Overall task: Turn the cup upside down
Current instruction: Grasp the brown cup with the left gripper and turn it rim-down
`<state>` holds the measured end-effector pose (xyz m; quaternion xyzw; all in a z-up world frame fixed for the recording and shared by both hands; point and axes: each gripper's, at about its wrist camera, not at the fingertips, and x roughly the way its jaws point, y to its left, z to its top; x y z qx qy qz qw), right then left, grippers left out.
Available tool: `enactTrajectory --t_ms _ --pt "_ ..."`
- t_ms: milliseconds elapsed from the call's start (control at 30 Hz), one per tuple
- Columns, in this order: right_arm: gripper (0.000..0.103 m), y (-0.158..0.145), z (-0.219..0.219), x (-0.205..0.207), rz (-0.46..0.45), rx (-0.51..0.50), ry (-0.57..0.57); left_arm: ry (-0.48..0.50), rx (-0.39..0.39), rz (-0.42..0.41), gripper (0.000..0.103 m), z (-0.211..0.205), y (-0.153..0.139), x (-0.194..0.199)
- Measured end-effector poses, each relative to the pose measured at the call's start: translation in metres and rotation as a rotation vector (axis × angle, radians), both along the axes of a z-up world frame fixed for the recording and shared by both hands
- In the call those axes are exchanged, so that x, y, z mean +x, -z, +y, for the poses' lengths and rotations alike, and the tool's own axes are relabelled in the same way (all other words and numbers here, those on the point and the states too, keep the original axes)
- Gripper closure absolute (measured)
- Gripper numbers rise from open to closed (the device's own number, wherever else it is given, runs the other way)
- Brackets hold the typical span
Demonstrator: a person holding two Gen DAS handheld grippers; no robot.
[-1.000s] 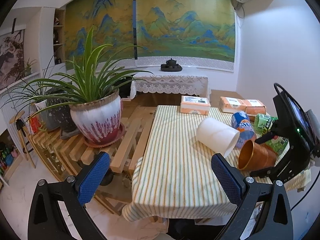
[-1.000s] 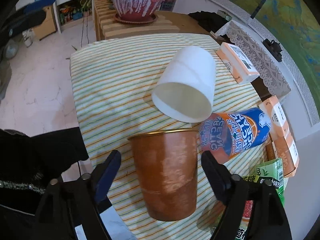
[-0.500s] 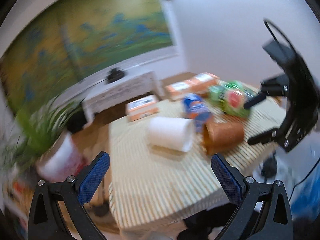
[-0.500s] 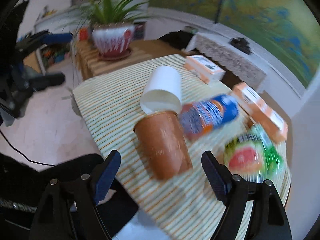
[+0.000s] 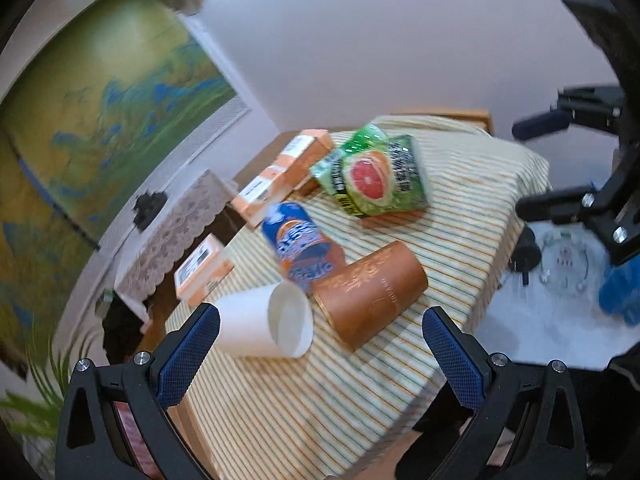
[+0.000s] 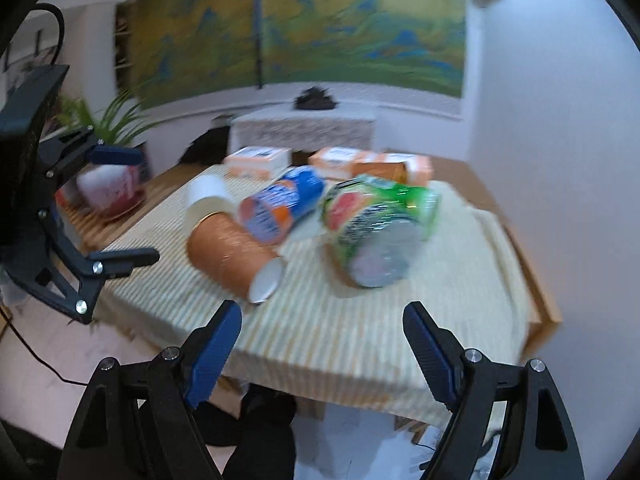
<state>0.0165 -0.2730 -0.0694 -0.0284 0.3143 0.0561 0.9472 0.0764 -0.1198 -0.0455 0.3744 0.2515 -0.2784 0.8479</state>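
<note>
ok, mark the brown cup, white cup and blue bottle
brown cup [image 5: 370, 294]: left wrist view, side wall, lying down.
white cup [image 5: 290, 322]: left wrist view, inside its open mouth.
blue bottle [image 6: 278, 204]: right wrist view, label.

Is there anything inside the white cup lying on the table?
The white cup lies on its side on the striped tablecloth, mouth facing the left-hand camera. The part inside that shows looks empty and white. The deepest part near its bottom is not clearly visible.
</note>
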Motion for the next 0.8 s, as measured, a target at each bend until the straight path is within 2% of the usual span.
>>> enactTrajectory --t_ms 133,267,467,633,800 --pt "0.023 -0.003 -0.010 -0.011 -0.026 0.024 0.038 0.059 0.117 -0.026 0.000 -0.019 0.008 0.001" --pt "0.023 -0.001 -0.020 -0.019 -0.033 0.041 0.084 0.146 0.267 -0.038 0.000 -0.040 0.019 0.004" --pt "0.023 0.007 -0.040 -0.027 -0.013 0.095 0.148 0.248 0.447 -0.014 0.000 -0.072 0.042 0.020" --pt "0.023 0.012 -0.049 -0.030 0.002 0.117 0.168 0.304 0.535 0.052 0.001 -0.097 0.060 0.035" --pt "0.023 0.019 -0.057 -0.031 0.022 0.147 0.181 0.313 0.586 0.082 0.011 -0.109 0.076 0.046"
